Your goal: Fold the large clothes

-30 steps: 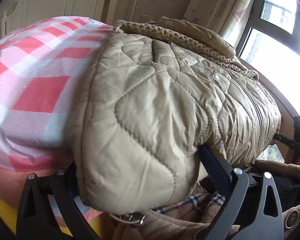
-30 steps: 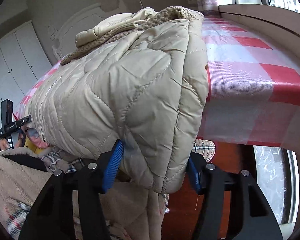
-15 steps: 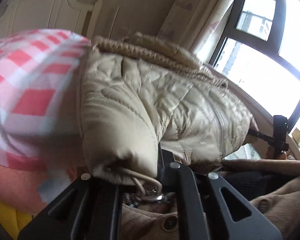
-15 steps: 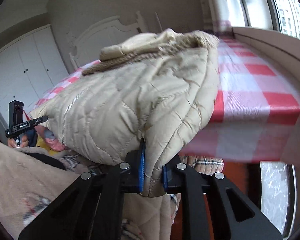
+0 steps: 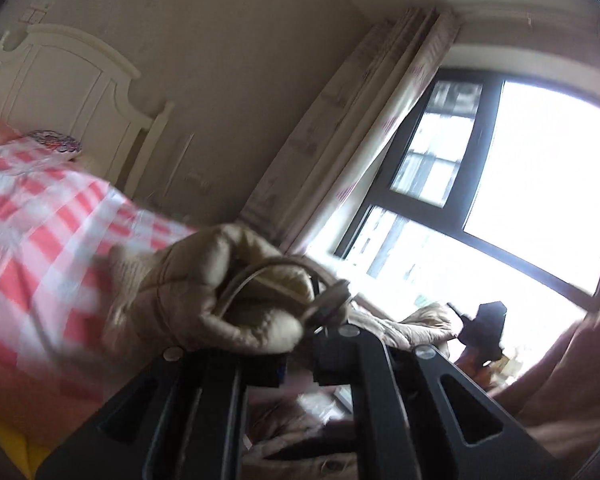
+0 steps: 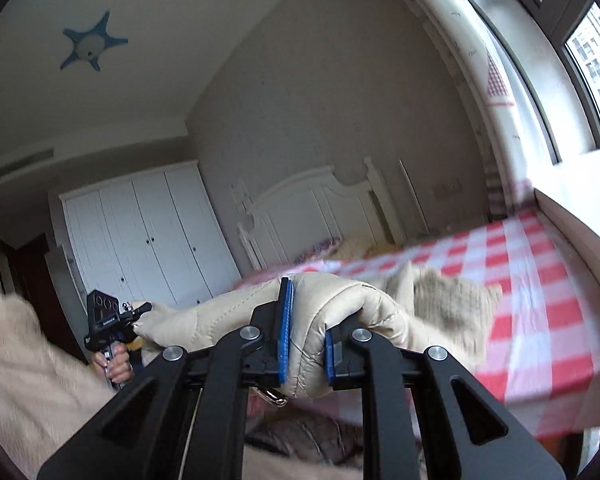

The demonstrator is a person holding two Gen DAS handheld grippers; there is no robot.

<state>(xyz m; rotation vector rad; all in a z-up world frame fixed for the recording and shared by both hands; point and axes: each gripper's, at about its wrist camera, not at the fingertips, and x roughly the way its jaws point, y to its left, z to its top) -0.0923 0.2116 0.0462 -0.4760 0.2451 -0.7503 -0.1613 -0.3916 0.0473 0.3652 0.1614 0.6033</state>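
A beige quilted jacket (image 6: 340, 300) is lifted by its near edge over the red-and-white checked bed (image 6: 540, 280). My right gripper (image 6: 306, 340) is shut on a fold of its hem, with blue pads (image 6: 286, 320) pressing on both sides. In the left wrist view my left gripper (image 5: 298, 354) is shut on the other corner of the jacket (image 5: 204, 292), where a drawcord loop (image 5: 268, 276) and toggle stick up. The left gripper (image 6: 108, 320) also shows at the left of the right wrist view, held by a hand, with the jacket stretched between the two. A knitted beige piece (image 6: 448, 292) lies behind the fold.
A white headboard (image 6: 312, 208) stands at the far end of the bed, white wardrobes (image 6: 148, 240) to its left. A window (image 5: 520, 168) with curtains (image 5: 360, 140) runs along the bed's right side. Other beige and plaid clothes (image 6: 28, 380) lie heaped below the grippers.
Both grippers closed on the jacket's hem corners and rose, tilting up to level. The jacket's near edge came up off the bed's end, and much more of the room now shows.
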